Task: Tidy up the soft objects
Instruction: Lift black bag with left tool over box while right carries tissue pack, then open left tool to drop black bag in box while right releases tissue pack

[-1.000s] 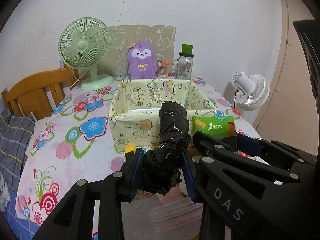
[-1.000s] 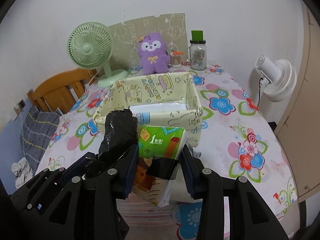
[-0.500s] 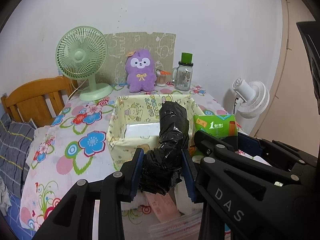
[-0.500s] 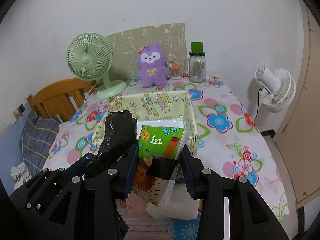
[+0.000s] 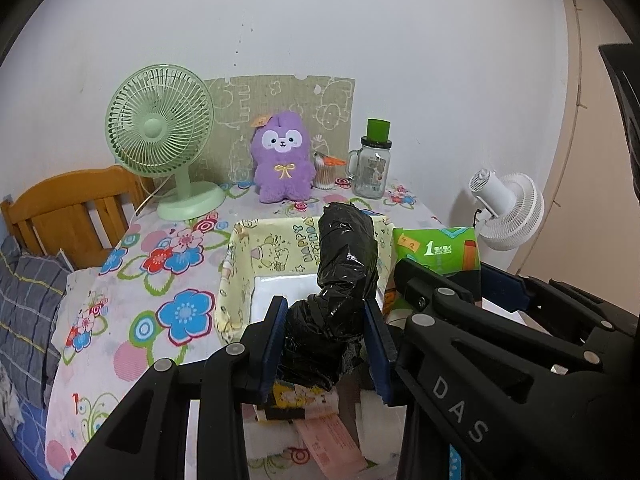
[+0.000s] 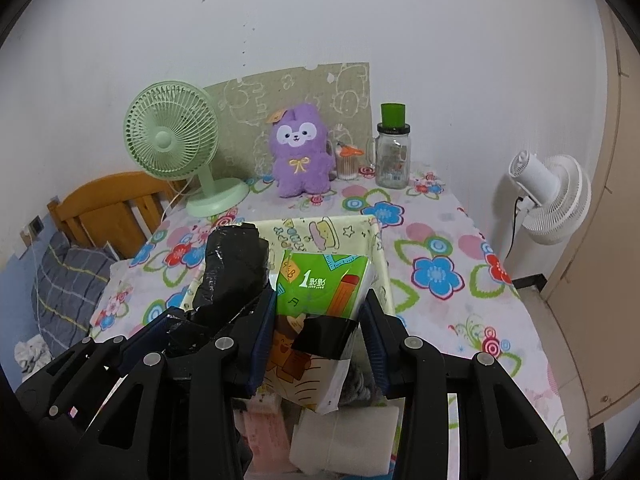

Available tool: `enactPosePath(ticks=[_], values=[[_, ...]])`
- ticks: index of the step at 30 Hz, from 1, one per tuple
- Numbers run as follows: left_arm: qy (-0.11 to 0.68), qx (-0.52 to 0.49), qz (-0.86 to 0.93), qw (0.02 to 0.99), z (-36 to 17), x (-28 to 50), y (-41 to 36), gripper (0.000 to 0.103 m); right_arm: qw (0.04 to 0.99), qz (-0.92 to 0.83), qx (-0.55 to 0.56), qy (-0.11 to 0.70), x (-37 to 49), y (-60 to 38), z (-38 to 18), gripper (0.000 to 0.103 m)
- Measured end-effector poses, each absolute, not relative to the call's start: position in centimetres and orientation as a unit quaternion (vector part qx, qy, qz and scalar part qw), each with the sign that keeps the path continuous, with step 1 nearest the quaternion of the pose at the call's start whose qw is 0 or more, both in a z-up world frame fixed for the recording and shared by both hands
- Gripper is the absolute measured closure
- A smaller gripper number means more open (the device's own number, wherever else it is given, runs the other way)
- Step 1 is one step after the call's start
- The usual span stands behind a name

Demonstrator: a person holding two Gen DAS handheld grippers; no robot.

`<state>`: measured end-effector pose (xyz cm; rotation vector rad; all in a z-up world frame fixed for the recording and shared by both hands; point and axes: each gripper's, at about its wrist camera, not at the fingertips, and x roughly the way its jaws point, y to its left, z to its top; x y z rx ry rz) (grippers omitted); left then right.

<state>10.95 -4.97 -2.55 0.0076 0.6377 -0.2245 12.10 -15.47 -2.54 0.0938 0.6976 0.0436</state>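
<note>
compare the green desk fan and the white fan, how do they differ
The green desk fan stands on the floral tablecloth, near the wall; the white fan stands off the table, beyond its right edge. The green one faces the camera and shows its front grille; the white one is turned away and shows its motor housing. Both have round cages.

box open-topped, fan behind

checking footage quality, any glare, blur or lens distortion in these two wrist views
Left wrist view: sharp, evenly lit, small glints on the black plastic bundle; fisheye bends the door frame and blackens the corners. Right wrist view: same soft light and barrel curve, tissue pack print readable, no motion blur.
</note>
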Motion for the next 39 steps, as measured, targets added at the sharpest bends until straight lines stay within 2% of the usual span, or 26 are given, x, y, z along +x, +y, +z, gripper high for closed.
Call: enactPosePath(ticks=[21, 33, 36, 39], values=[[0.297, 0.003, -0.085, 0.951, -2.5, 17.1, -4.6, 0.064, 0.945, 0.025, 0.035, 0.324, 18.7, -14.8, -2.5, 0.058], [0.331, 0.010, -0.069, 0.941, -5.2, 20.6, -4.6, 0.063, 0.935, 0.031, 0.053, 0.349, 22.5, -14.6, -5.8, 0.058], [0.356, 0.010, -0.079, 0.931, -6.0, 21.7, -4.7, 0.058, 0.934, 0.028, 0.062, 0.349, 23.3, -14.9, -6.5, 0.058], [0.372, 0.008, -0.078, 0.925, -6.7, 22.4, -4.8, 0.046, 0.929, 0.029, 0.067, 0.363, 24.1, -15.0, -7.3, 0.058]])
